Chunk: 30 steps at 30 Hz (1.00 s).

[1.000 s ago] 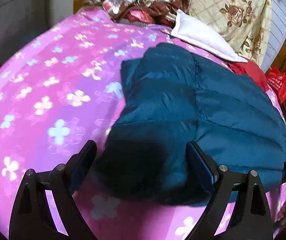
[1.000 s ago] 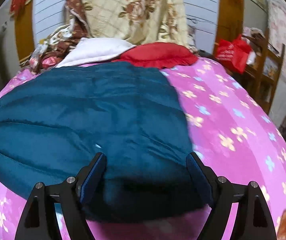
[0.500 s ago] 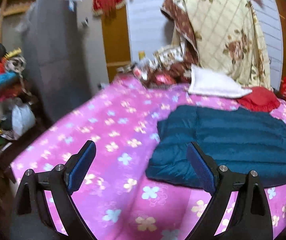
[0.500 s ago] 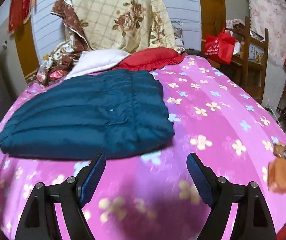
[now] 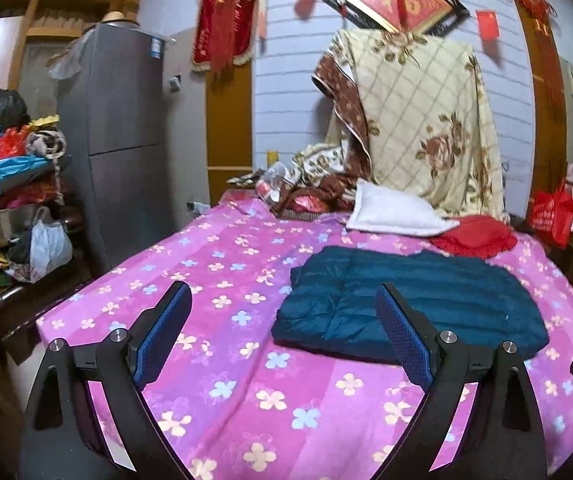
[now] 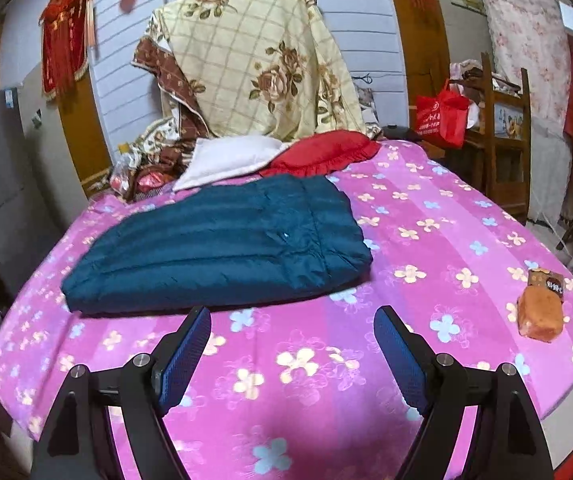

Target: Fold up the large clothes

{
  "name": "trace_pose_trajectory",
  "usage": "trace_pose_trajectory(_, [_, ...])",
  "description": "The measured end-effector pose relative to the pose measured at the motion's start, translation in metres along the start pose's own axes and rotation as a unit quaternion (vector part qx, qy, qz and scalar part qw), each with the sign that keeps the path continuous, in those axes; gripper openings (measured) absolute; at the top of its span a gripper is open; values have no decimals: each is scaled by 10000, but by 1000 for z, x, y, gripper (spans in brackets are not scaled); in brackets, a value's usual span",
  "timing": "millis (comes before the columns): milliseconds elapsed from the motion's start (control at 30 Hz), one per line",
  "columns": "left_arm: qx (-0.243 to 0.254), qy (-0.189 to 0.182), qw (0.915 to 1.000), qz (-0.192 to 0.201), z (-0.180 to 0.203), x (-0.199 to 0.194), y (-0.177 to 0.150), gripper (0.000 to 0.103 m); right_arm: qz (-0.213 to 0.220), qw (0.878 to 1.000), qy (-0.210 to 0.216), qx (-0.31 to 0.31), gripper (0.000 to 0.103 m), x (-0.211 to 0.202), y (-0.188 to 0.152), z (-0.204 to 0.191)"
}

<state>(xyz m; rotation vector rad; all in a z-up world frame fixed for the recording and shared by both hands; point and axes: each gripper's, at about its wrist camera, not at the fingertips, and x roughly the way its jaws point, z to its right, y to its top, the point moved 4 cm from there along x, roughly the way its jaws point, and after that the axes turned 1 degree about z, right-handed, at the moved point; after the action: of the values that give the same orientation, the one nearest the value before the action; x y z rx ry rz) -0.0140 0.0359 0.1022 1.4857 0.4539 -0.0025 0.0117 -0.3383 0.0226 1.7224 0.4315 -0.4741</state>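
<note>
Lying flat on the bed point(image 5: 222, 364), the folded teal quilted jacket point(image 5: 414, 304) forms a compact rectangular bundle on the pink flowered bedspread point(image 6: 426, 248), its stitched channels running across its length. Left gripper point(image 5: 282, 332) is raised above the near part of the bed with jaws spread wide and nothing between its blue pads point(image 5: 158, 340); it is clear of the jacket, which sits beyond it and toward its right side. Right gripper point(image 6: 292, 354) is likewise spread wide and empty, held over bare bedspread short of the jacket's near edge point(image 6: 206, 304). Behind the jacket, a white pillow point(image 6: 226, 160) and a red cushion point(image 6: 322, 152) rest at the head of the bed, the cushion overlapping the pillow's edge and just beside the jacket's far corner. A cream floral quilt point(image 6: 254, 64) hangs against the white slatted wall point(image 5: 286, 100). A small orange packet point(image 6: 538, 312) lies on the bedspread, well apart from the jacket on the right side. A grey refrigerator point(image 5: 122, 128) stands left of the bed, and a red bag point(image 6: 442, 116) hangs near a wooden chair point(image 6: 502, 128).
</note>
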Motion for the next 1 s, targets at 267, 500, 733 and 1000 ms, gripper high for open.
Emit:
trace_pose_trajectory(267, [-139, 55, 9991, 405, -7, -45, 14, 102, 248, 9993, -33, -275, 82, -36, 0, -17])
trace_pose_trajectory(500, [-231, -369, 9982, 412, -6, -62, 10, 102, 222, 9991, 10, -361, 83, -46, -6, -26])
trace_pose_trajectory(733, [137, -521, 9975, -457, 16, -42, -15, 102, 164, 9981, -15, -593, 83, -47, -17, -36])
trace_pose_trajectory(1000, [307, -480, 9948, -842, 29, -31, -32, 102, -104, 9973, -52, -720, 83, -34, -29, -45])
